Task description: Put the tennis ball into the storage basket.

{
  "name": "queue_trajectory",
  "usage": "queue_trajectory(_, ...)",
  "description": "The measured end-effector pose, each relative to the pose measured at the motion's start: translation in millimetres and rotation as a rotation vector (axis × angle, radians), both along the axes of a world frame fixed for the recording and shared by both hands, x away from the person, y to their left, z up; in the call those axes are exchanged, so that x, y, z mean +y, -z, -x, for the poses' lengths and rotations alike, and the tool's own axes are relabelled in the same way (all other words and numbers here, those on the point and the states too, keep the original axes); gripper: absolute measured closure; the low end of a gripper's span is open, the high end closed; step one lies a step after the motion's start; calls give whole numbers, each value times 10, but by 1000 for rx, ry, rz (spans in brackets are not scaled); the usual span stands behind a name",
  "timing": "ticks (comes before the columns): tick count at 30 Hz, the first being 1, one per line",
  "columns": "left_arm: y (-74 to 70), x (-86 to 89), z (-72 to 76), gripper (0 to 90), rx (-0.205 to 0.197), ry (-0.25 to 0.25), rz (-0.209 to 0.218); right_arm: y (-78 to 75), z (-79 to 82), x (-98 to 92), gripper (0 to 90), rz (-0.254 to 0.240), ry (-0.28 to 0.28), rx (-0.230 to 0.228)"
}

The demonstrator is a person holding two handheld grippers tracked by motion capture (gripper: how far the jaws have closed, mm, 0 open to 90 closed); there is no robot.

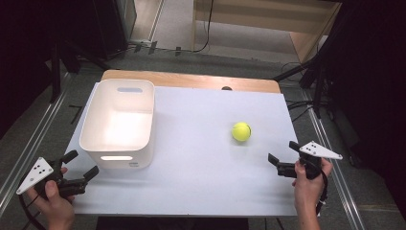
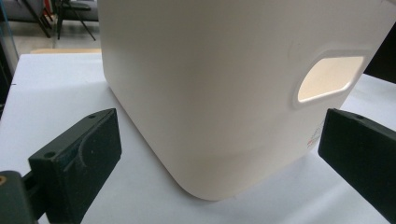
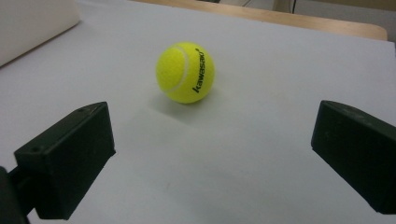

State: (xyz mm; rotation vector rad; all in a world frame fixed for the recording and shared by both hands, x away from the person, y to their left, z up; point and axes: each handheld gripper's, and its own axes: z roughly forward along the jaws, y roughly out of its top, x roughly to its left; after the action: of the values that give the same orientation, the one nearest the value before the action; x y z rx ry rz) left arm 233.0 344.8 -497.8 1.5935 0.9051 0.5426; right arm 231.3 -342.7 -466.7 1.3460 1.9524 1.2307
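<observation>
The yellow tennis ball is seen lying on the white table, right of the white bin. The right gripper is held near it with jaws spread wide and empty, the ball lying ahead of them, untouched. The left gripper is likewise held wide open, empty, just before the bin's near corner.

Both tools look alike: left gripper and right gripper are matte black w/ two blocky rectangular jaws each, and each carries a light grey three-cornered plate on top w/ a few small dark dots. In the gripper views the jaw blocks are thick, flat-faced, w/ slightly rounded edges, a small round screw hole near the top corner and a faint circular mark on the side. A black cable trails from each tool past the wrist; forearms are bare, no sleeves in view, and the right hand has a dark strap or cable loop at the wrist.
</observation>
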Motion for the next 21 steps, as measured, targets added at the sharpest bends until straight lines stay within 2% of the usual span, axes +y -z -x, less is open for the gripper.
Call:
queue_trajectory(2,-1,3,0,0,0,2,-1,-48,-75,50,0,22,-20,12)
queue_trajectory(14,0,-5,2,0,0,0,0,-152,-318,182,0,41,-71,44)
queue_trajectory(21,0,-11,1,0,-3,2,-6,-175,-473,281,0,58,-96,78)
